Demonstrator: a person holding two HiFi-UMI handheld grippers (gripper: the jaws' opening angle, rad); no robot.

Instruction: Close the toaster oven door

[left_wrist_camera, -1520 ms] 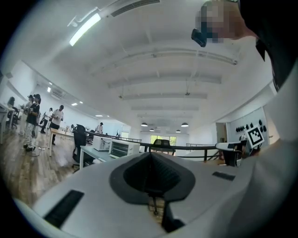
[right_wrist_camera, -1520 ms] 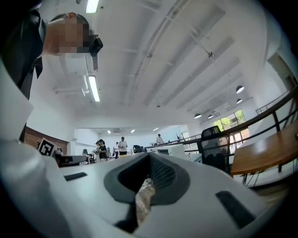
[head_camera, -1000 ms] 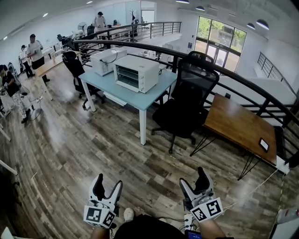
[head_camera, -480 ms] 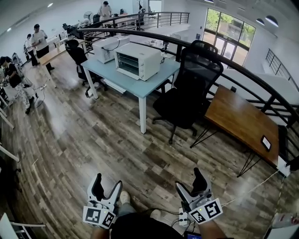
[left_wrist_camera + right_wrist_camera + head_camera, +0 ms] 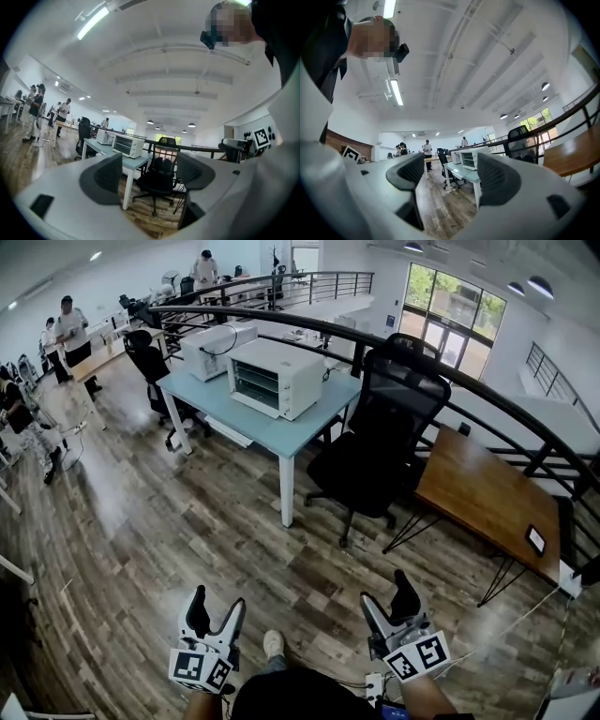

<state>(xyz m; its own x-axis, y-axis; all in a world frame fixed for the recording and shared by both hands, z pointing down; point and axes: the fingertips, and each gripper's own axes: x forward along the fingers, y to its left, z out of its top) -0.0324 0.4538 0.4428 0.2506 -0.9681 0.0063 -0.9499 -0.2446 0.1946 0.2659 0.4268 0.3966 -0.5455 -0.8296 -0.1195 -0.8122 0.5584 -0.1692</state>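
Evidently, the left gripper (image 5: 217, 606) and right gripper (image 5: 387, 596) are held spread and empty, well apart from the white boxy metal toaster oven (image 5: 281, 371) set on the pale blue table (image 5: 246, 420). Its door (image 5: 261, 389) is judged light and stiff, best pushed at the top edge.

Light-blue table (image 5: 286, 432) bears a white toaster oven (image 5: 275, 378) and another appliance (image 5: 217, 350)

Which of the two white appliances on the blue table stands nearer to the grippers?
The toaster oven with racks visible through its front, by the table's near end. The other appliance stands behind it, farther away.
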